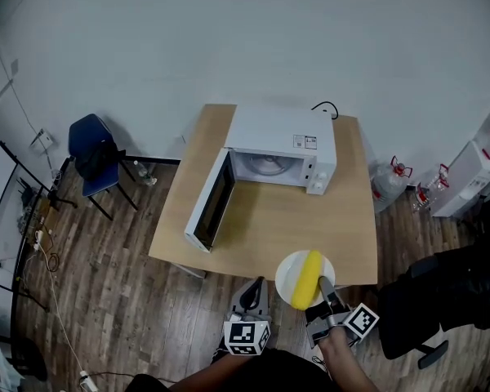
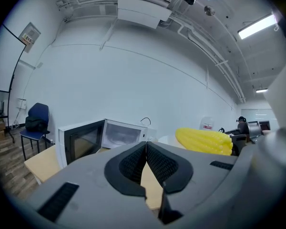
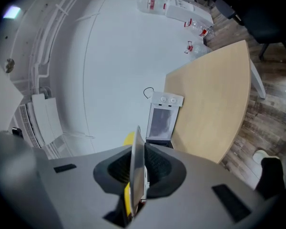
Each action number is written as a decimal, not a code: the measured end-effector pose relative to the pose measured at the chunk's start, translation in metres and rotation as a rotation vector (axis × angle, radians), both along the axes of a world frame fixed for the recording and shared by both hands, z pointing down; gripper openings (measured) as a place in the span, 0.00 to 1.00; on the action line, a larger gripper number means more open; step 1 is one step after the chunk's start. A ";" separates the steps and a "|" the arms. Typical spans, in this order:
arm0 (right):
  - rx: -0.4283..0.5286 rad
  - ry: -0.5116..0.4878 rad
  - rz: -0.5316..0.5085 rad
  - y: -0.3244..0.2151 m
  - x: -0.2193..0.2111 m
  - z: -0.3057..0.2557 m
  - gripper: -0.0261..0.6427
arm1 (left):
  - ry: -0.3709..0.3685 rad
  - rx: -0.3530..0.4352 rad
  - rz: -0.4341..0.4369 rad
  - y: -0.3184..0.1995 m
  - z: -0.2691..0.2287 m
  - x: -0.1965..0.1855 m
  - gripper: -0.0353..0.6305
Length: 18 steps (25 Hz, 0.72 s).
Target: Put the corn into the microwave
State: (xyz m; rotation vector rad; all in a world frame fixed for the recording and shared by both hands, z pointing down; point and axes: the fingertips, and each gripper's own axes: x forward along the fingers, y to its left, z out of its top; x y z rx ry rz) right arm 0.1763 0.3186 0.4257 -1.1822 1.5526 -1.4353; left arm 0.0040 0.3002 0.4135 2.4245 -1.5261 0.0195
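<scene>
Right gripper (image 1: 322, 286), nearest, bottom right in the head view: jaws clamped on the near rim of a round white plate (image 1: 285, 273). The right gripper view (image 3: 138, 149) shows the plate (image 3: 136, 173) edge-on between the pads, a sliver of yellow on either side of it.

On the plate lies the yellow corn cob (image 1: 308, 278), lengthwise away from the person and spanning most of the plate. Plate and cob sit over the near edge of the light wooden table (image 1: 310, 219); cannot tell whether the plate touches the top.

Left gripper (image 1: 256, 286), just left of the plate and short of the table edge: jaws together, tips meeting, nothing between them, as seen in the left gripper view (image 2: 146, 144). That view shows the cob (image 2: 203, 140) off to its right.

Farther back on the table stands the white microwave (image 1: 282, 141), its door (image 1: 211, 202) swung wide to the left and the cavity open toward the person. It is well apart from the plate.

Beyond, on the wood floor: a blue chair (image 1: 94, 149) at left by the wall, clear water jugs (image 1: 392, 178) at right, and a black office chair (image 1: 441, 296) nearer right.
</scene>
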 end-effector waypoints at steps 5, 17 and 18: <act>0.013 0.009 0.014 -0.049 -0.009 -0.011 0.18 | 0.008 -0.004 0.013 -0.048 0.000 -0.012 0.07; -0.019 0.027 0.048 -0.142 -0.039 0.005 0.17 | -0.003 -0.020 0.078 -0.138 0.007 -0.046 0.07; -0.013 0.024 0.046 -0.150 -0.043 0.005 0.17 | -0.006 -0.021 0.086 -0.143 0.008 -0.049 0.07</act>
